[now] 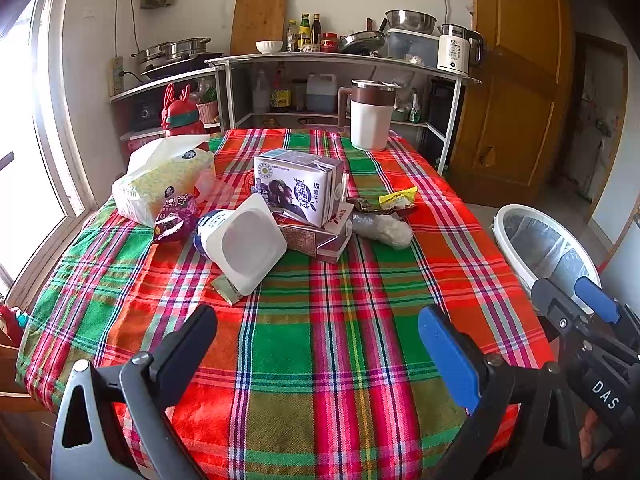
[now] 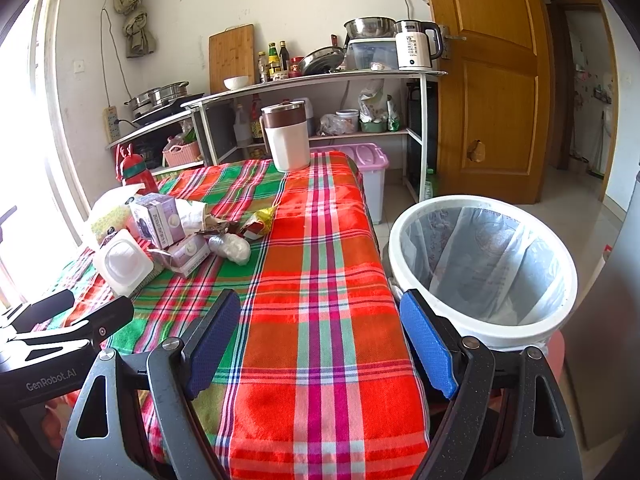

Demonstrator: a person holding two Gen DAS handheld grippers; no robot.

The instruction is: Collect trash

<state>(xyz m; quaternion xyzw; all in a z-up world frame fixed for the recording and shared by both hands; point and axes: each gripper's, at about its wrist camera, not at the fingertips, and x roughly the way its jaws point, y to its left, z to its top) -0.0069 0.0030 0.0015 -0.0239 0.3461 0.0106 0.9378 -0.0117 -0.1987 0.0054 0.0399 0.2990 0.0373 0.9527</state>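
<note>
Plaid cloth (image 1: 320, 320) in red and green covers the table. From the left wrist, the left gripper (image 1: 316, 344) hangs over bare cloth, jaws wide apart and empty; beyond it the trash sits heaped: a tipped white yogurt cup (image 1: 244, 244), a purple milk carton (image 1: 300, 192), a crumpled plastic wad (image 1: 384, 230). From the right wrist, the right gripper (image 2: 320, 332) gapes empty at the table's edge, the lined white bin (image 2: 484, 264) just beside on the floor

Tissue pack (image 1: 160, 178), jug (image 1: 370, 114), kettle (image 1: 456, 48)
</note>
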